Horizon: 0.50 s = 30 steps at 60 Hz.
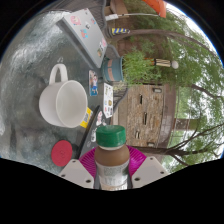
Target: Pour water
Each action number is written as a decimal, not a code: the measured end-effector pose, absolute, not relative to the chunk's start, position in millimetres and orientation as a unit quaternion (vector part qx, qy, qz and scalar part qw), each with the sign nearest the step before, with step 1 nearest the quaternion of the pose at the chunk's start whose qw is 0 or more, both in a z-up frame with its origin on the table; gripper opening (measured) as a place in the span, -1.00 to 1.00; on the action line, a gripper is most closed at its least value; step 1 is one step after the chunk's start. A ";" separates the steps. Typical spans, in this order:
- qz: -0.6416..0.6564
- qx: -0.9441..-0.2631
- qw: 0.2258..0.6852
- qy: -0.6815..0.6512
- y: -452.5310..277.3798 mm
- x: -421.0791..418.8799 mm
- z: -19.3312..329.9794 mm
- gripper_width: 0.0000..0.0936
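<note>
My gripper (pixel 112 172) is shut on a small bottle (pixel 112 160) with a green cap (pixel 111 136), brown liquid and a pale label. The bottle stands upright between the pink pads (pixel 88 160), which press on both its sides. A white mug (pixel 62 101) with its handle pointing away lies to the left beyond the fingers on a grey mottled table (pixel 35 60). Its open mouth faces right, toward the bottle.
A red round lid (pixel 62 152) lies just left of the fingers. Several small packets (pixel 95 90) and a yellow item (pixel 87 117) lie by the mug. A flat box (pixel 82 30) and a dark bowl (pixel 113 68) sit farther off. Trees and a wooden structure (pixel 150 110) fill the right.
</note>
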State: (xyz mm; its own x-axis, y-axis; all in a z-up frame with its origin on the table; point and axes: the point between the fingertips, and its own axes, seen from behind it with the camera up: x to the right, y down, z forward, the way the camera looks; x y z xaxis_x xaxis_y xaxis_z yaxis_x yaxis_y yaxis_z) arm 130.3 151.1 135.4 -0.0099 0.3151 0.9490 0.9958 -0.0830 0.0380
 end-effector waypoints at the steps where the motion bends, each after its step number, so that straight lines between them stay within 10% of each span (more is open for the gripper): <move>1: -0.454 -0.578 0.369 -0.569 151.4 129.9 131.1 -0.20; 12: -0.538 -0.498 0.226 -0.641 158.4 135.6 111.8 -0.19; 30: -0.568 -0.434 0.147 -0.683 161.8 123.3 121.8 -0.19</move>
